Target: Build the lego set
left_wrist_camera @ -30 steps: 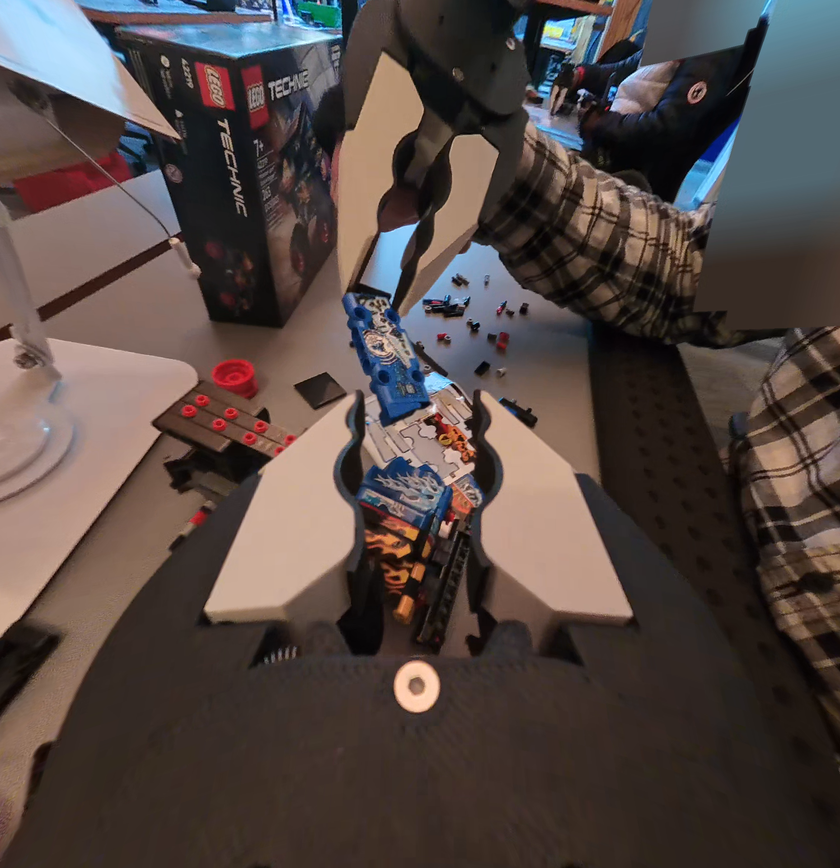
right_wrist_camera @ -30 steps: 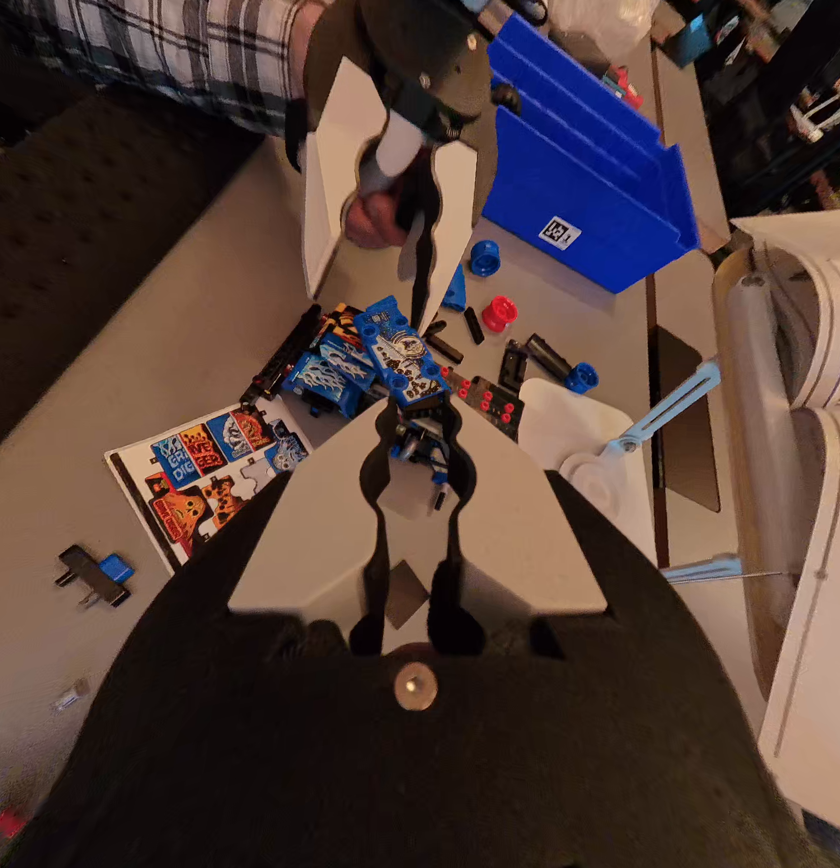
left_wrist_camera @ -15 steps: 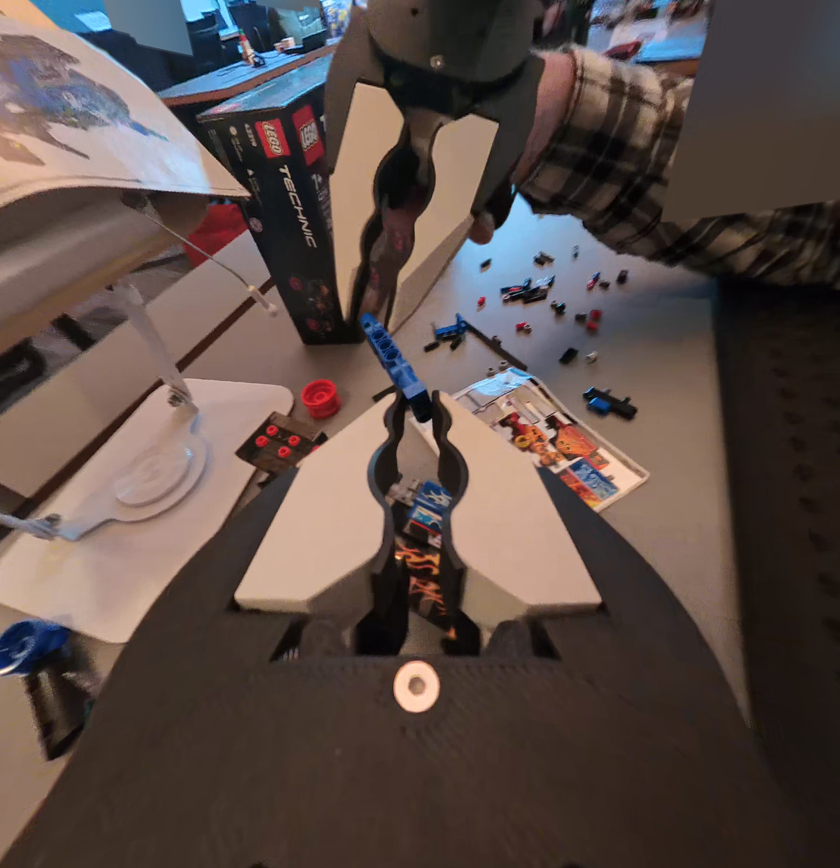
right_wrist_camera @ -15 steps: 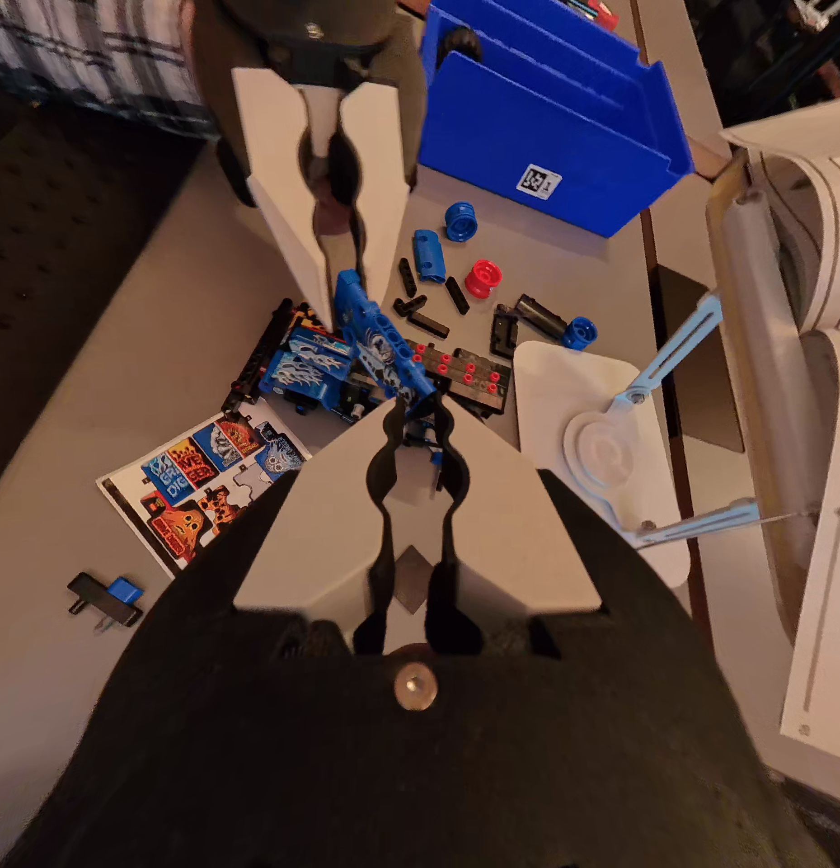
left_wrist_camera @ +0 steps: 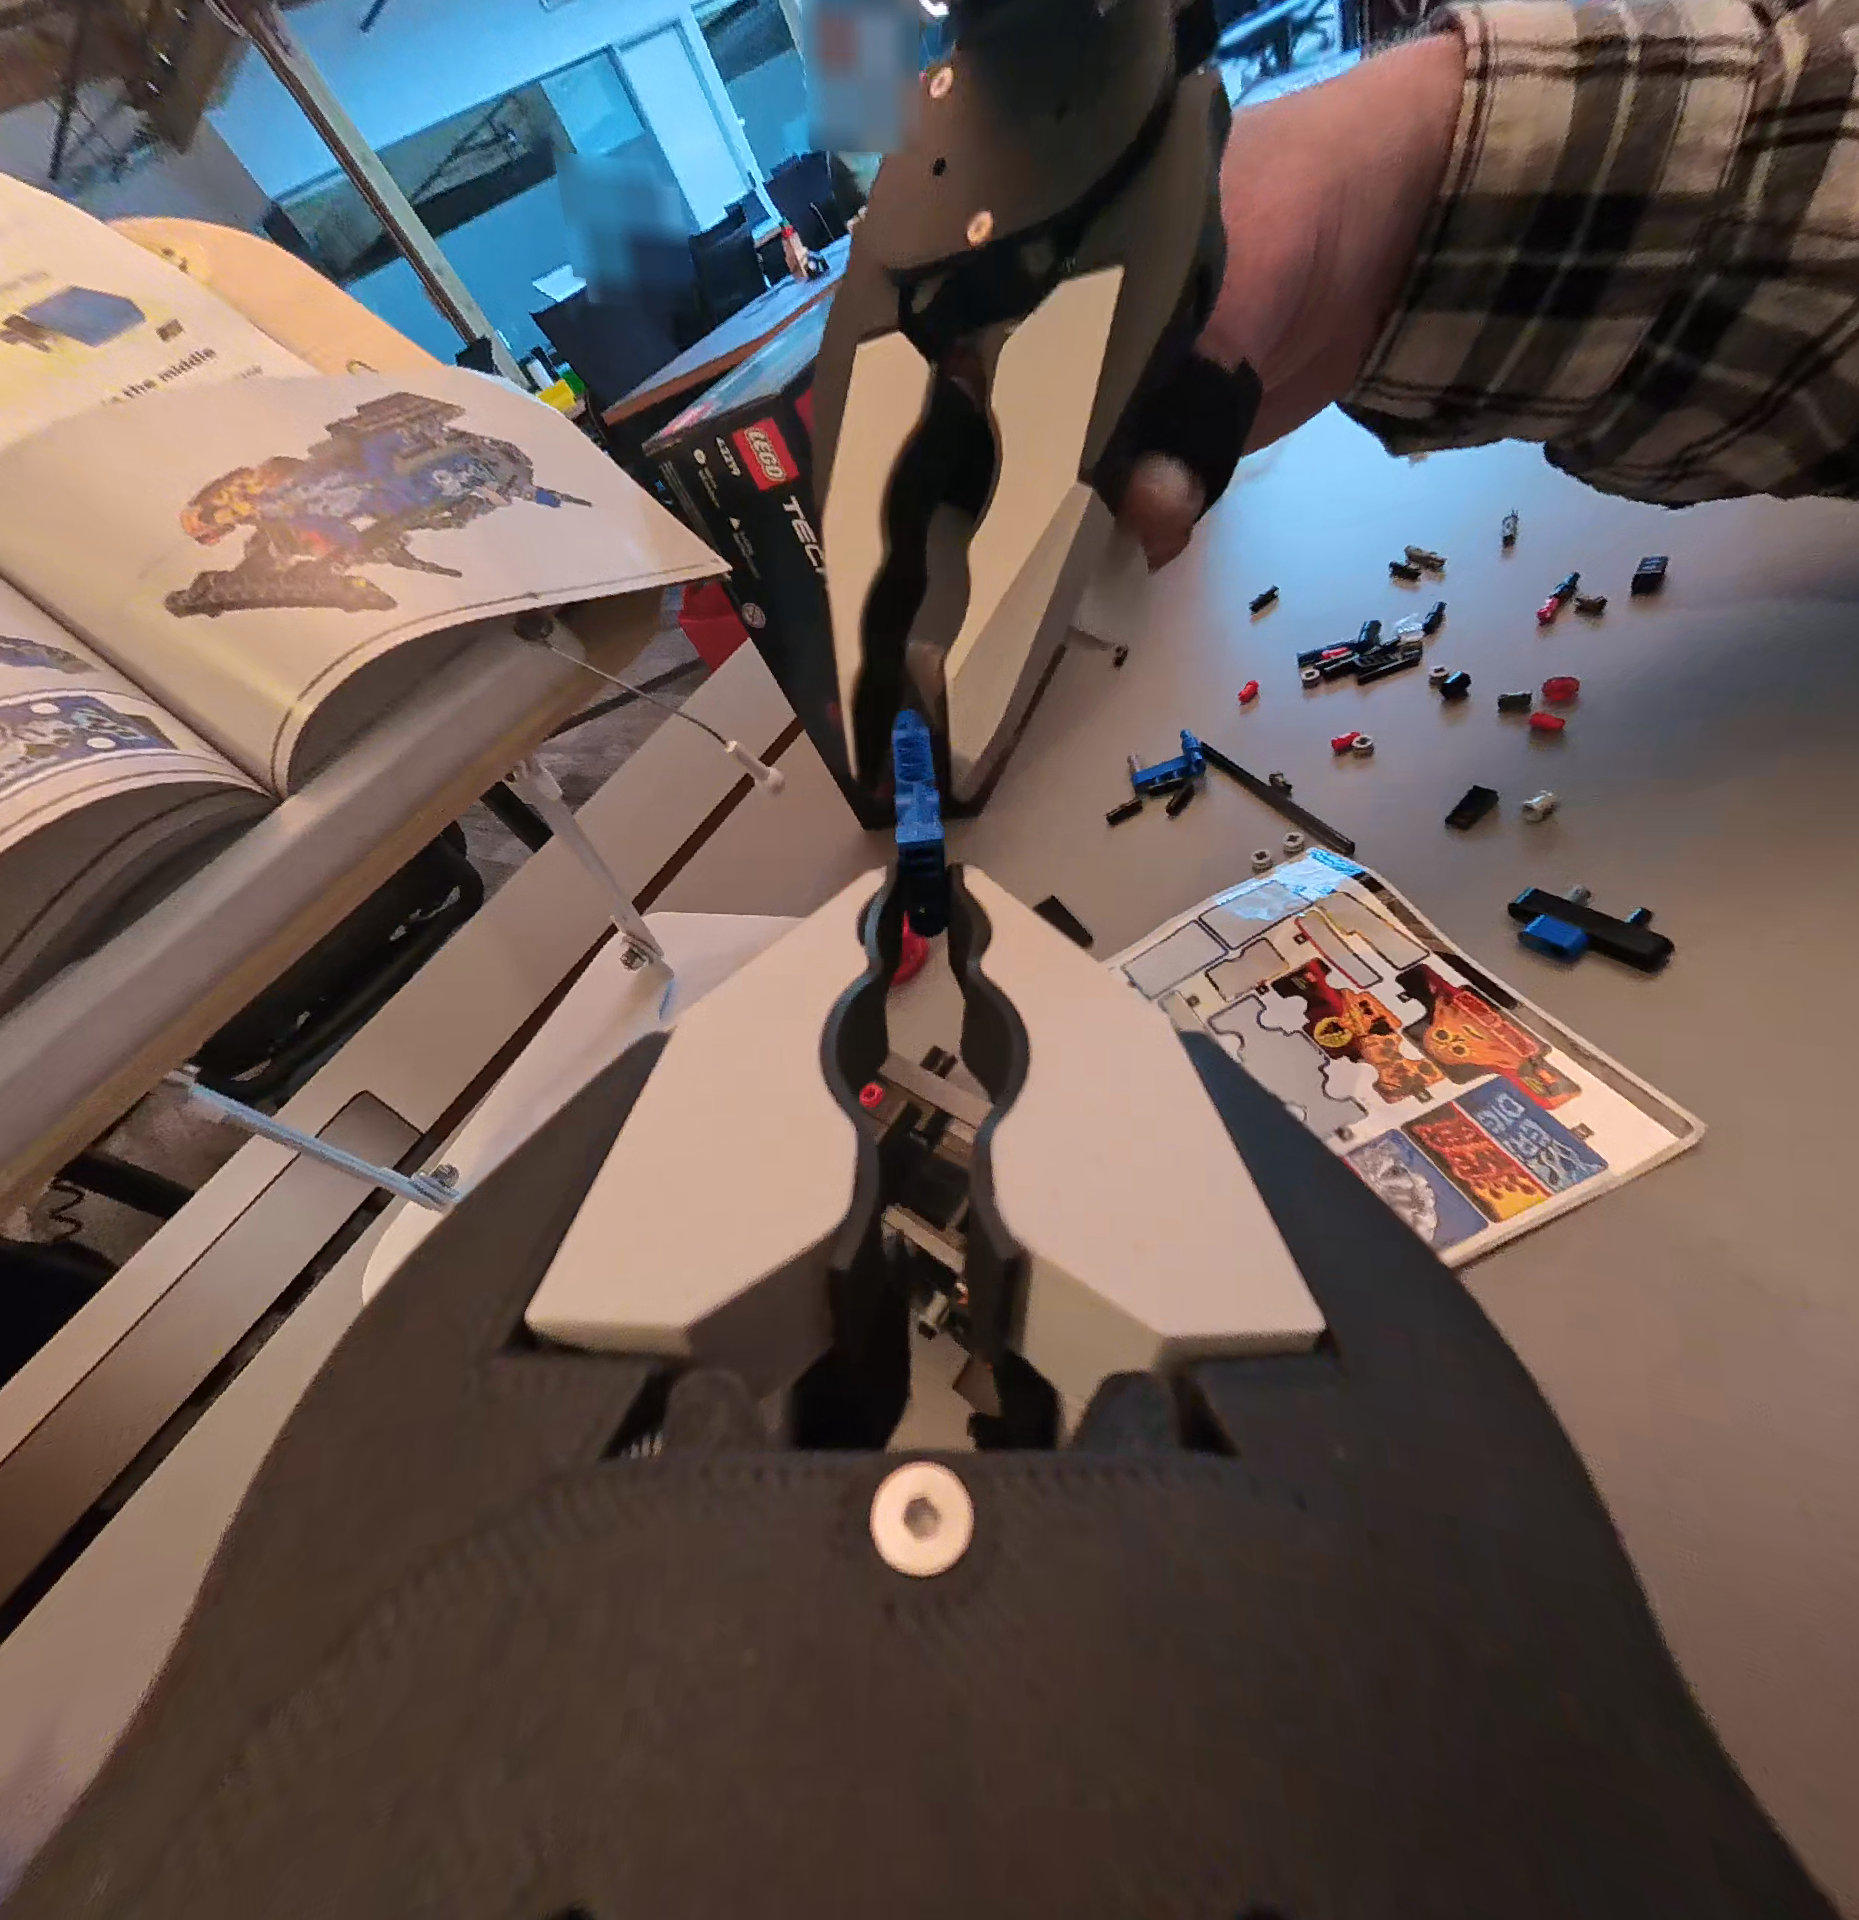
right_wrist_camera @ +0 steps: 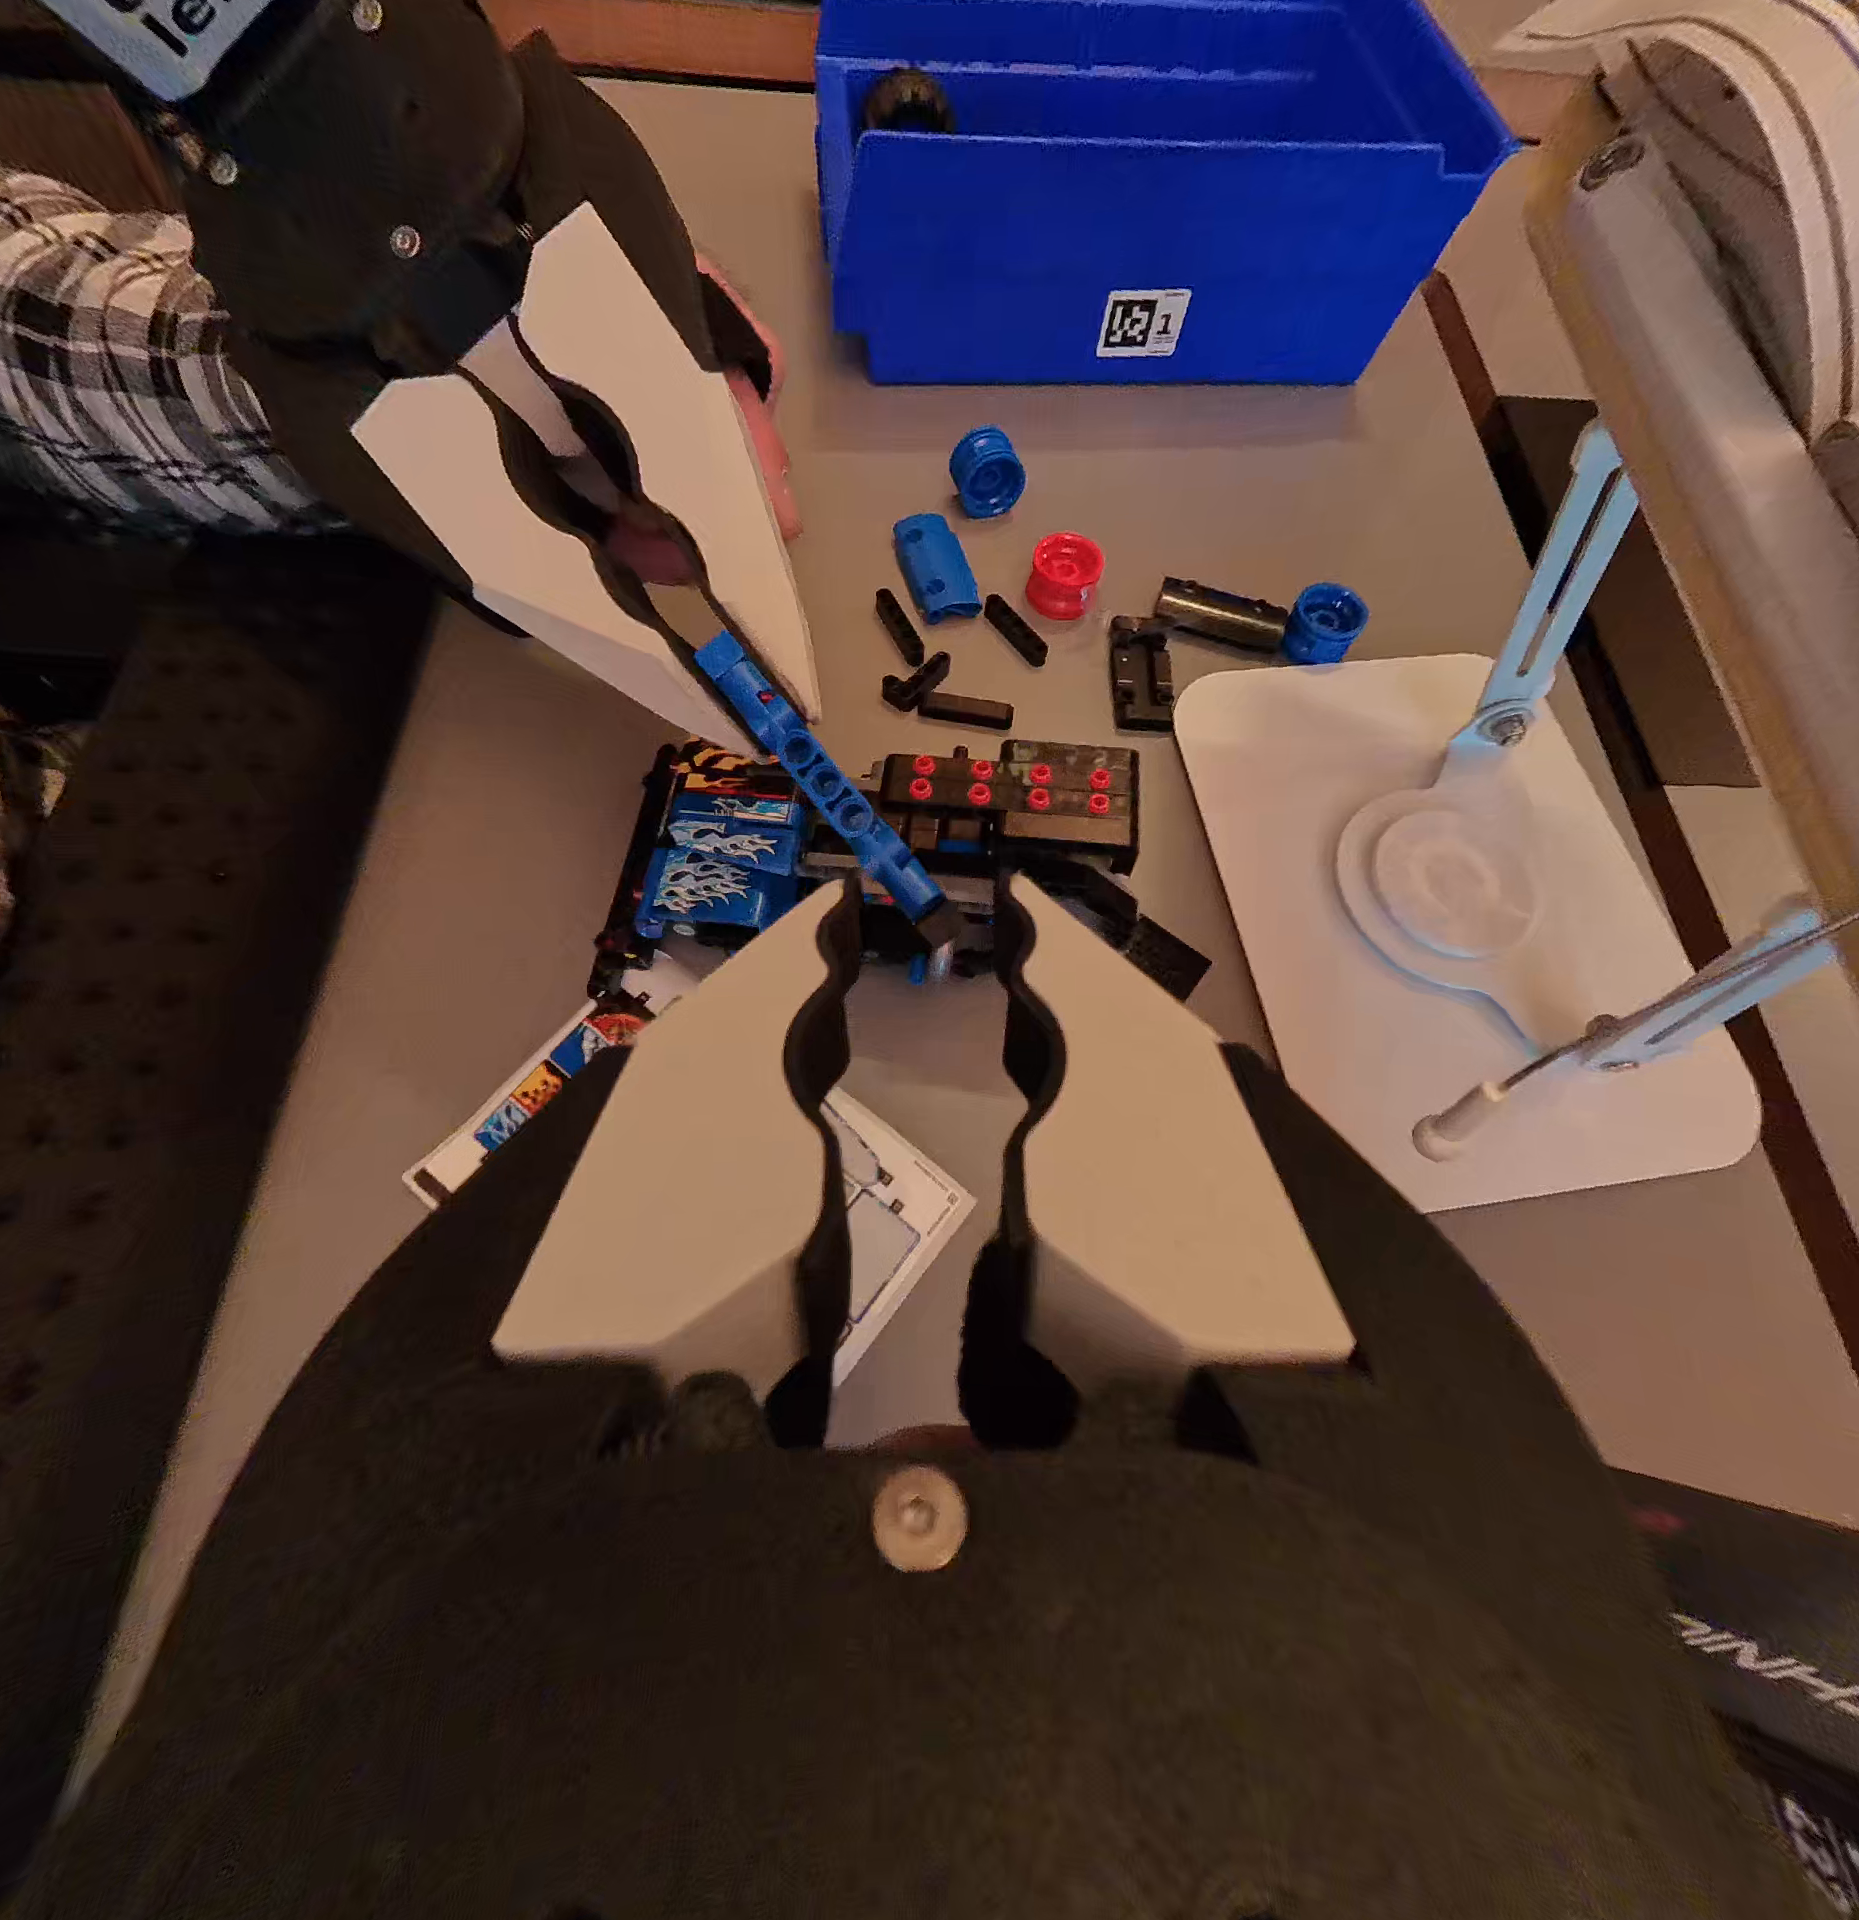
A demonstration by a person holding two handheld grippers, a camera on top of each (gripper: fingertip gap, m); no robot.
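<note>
**Blue panel held above the table**

The left gripper is pinching a blue lego panel edge-on over the half-built model. The right gripper is hovering spread beside the panel's other end.

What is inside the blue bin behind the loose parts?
One black round part shows at the back left of the blue bin. Its front wall hides the rest.
</note>
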